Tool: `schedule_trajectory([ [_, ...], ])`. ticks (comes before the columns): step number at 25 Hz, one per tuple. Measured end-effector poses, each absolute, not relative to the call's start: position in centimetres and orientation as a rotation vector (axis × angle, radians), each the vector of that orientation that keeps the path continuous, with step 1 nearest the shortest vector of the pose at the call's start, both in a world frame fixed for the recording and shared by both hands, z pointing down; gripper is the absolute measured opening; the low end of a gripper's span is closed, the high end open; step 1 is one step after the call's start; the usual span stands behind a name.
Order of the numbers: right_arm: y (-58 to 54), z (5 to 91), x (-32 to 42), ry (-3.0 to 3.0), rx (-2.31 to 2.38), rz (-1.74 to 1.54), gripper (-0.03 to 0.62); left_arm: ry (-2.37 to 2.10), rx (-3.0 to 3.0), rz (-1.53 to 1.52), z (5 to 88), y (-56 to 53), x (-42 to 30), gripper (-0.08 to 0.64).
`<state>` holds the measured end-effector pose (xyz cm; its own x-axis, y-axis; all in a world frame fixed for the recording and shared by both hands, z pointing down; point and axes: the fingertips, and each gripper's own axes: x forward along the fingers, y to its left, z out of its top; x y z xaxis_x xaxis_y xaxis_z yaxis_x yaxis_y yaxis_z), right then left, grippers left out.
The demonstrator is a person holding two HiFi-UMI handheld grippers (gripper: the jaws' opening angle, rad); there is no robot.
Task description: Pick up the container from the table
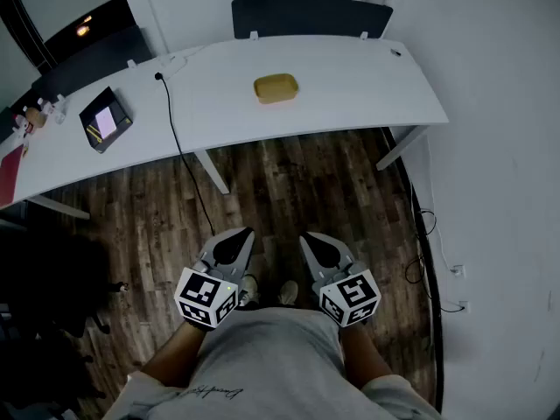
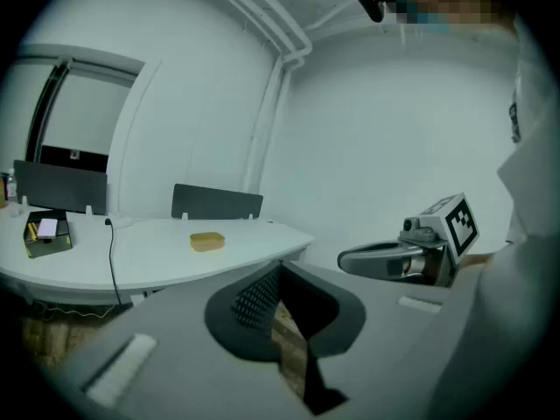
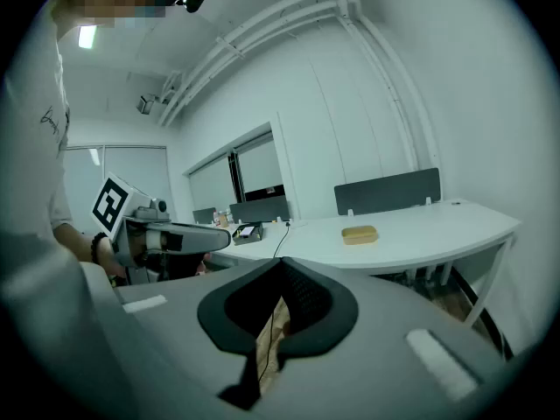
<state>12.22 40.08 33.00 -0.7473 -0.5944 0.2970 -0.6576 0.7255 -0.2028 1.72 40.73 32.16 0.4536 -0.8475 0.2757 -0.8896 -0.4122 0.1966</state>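
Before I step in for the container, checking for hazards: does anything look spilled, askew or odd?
Nothing spilled or damaged. The yellow container sits flat on the white table. Only a black cable hangs over the near edge to the floor, left of the container.

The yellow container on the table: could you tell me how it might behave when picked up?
The yellow container sits low and flat on the white table, so it probably won't tip or roll. It looks small and shallow, so it is likely light. Its rounded corners might slip in a pinch.
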Motion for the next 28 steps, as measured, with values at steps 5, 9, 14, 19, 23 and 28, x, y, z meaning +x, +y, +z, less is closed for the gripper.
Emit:
schedule_trajectory([
  [5, 39.7, 32.9, 11.4, -2.716, 0.99, 0.44, 0.014, -1.517, 2.375, 0.215, 32.1, 40.1, 0.7, -0.006],
  [9, 39.4, 33.1, 10.6, -2.709, 0.994, 0.439, 0.014, -1.452, 2.38, 0.194, 32.3, 39.7, 0.5, -0.006],
  [14, 38.9, 32.9, 9.2, -2.706, 1.016, 0.433, 0.014, -1.484, 2.411, 0.165, 31.7, 39.3, -1.1, -0.005],
  [19, 38.3, 32.3, 7.6, -2.72, 1.058, 0.432, 0.015, -1.474, 2.428, 0.135, 31.4, 38.9, -3.0, -0.005],
  [23, 38.1, 32.4, 6.1, -2.716, 1.095, 0.423, 0.015, -1.449, 2.456, 0.163, 31.5, 38.7, -4.3, -0.005],
  [28, 37.8, 32.3, 5.0, -2.701, 1.133, 0.426, 0.015, -1.414, 2.475, 0.182, 31.7, 38.1, -5.6, -0.005],
])
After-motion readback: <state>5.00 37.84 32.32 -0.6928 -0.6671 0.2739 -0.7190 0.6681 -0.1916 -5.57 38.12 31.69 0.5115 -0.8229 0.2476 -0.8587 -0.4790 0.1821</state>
